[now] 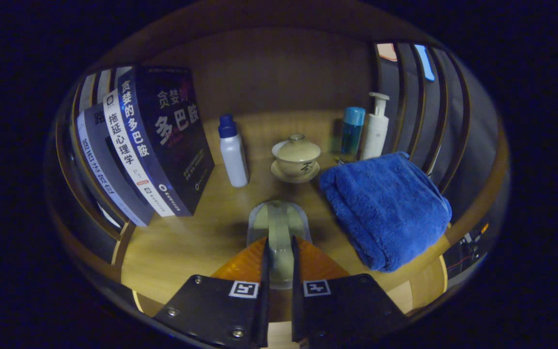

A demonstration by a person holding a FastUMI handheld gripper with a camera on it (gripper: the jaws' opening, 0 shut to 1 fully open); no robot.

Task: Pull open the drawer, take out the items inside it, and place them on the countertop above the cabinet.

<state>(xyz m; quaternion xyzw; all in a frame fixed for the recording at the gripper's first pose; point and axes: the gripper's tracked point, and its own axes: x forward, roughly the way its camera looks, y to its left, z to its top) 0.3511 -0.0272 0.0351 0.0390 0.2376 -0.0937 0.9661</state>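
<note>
The gripper (279, 261) is closing nearly shut on a pale clip-like item (279, 228), whose long axis is running straight ahead between the fingers. It is hovering over the tabletop (187, 242), just left of the blue towel (388, 208).
</note>
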